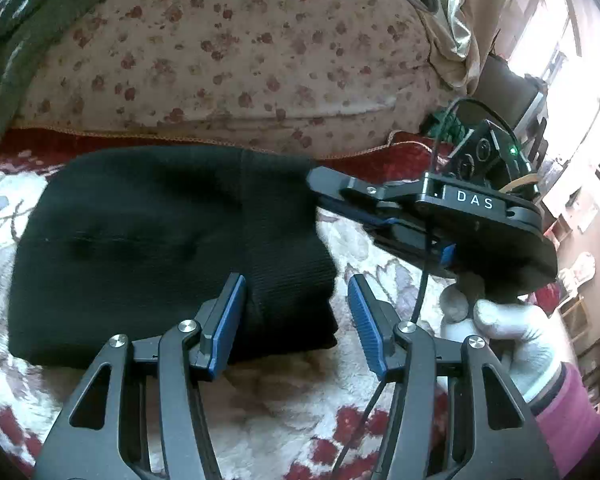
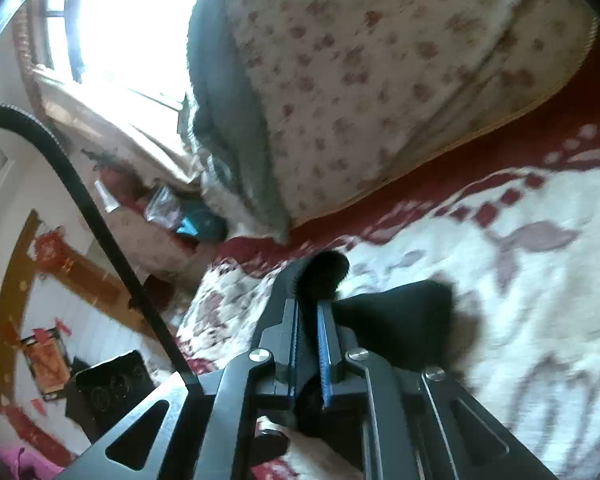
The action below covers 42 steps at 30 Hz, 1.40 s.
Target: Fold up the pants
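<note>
The black pants [image 1: 160,248] lie folded on the patterned blanket [image 1: 28,368], long axis left-right, their right end between the left gripper [image 1: 296,312]'s parted jaws, while the right gripper [image 1: 324,192] pinches their far-right corner.

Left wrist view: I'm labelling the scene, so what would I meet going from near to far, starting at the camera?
Left gripper with open jaws → black folded pants → red border of the blanket → floral quilt.
</note>
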Each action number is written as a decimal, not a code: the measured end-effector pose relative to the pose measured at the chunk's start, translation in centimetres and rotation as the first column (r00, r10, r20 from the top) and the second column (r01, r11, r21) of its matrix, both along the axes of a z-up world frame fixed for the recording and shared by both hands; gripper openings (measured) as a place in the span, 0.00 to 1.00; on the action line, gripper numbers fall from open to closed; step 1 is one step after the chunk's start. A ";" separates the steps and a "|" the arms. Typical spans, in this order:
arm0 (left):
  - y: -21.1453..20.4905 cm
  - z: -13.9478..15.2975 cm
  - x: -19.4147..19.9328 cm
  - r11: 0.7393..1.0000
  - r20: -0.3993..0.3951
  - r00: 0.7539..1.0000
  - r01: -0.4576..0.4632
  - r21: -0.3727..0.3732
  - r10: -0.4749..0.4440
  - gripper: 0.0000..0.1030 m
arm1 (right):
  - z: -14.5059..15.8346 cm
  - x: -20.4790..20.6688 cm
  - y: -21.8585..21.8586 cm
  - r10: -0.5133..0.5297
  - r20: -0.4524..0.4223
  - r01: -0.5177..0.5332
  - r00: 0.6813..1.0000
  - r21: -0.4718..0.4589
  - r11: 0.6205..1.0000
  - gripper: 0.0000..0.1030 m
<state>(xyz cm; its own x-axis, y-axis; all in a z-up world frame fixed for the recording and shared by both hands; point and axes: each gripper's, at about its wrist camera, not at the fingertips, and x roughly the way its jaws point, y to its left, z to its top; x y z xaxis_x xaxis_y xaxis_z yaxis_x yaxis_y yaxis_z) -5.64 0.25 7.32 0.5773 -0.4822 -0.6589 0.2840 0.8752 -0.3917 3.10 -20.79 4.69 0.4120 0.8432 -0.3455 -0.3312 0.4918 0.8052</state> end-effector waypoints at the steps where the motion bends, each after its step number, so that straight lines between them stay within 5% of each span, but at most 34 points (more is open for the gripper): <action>1: 0.0 -0.3 0.2 1.000 -0.013 1.000 -0.001 -0.003 0.001 0.50 | -0.2 0.1 -0.3 -0.008 -0.008 0.008 1.000 -0.006 1.000 0.07; 5: 0.6 -0.9 0.6 1.000 -0.040 0.999 -0.004 -0.030 0.003 0.50 | -0.7 -0.1 -0.6 -0.025 -0.016 0.024 1.000 -0.043 0.999 0.11; 10: 1.3 -0.5 0.2 1.000 -0.036 0.999 0.002 -0.030 -0.003 0.50 | -0.6 -0.6 0.0 -0.009 -0.036 0.006 0.999 -0.086 0.996 0.45; 15: 1.4 -0.1 -0.9 1.000 -0.006 1.000 -0.001 0.031 0.001 0.50 | -1.3 -0.1 1.0 0.015 -0.075 -0.030 0.997 -0.193 0.981 0.45; 27: 1.0 0.2 -2.7 0.990 0.080 0.996 -0.055 0.131 0.044 0.52 | -2.4 1.8 1.2 0.118 -0.189 -0.115 0.975 0.028 0.993 0.47; 39: -0.7 -2.4 -0.8 0.957 0.175 0.984 -0.029 0.289 -0.023 0.52 | -3.2 4.0 2.1 0.088 -0.206 -0.092 0.975 -0.013 0.996 0.47; 42: -1.1 -2.8 -0.5 0.957 0.182 0.982 -0.001 0.289 -0.054 0.52 | -3.7 4.5 3.0 0.113 -0.178 -0.119 0.978 -0.026 0.993 0.26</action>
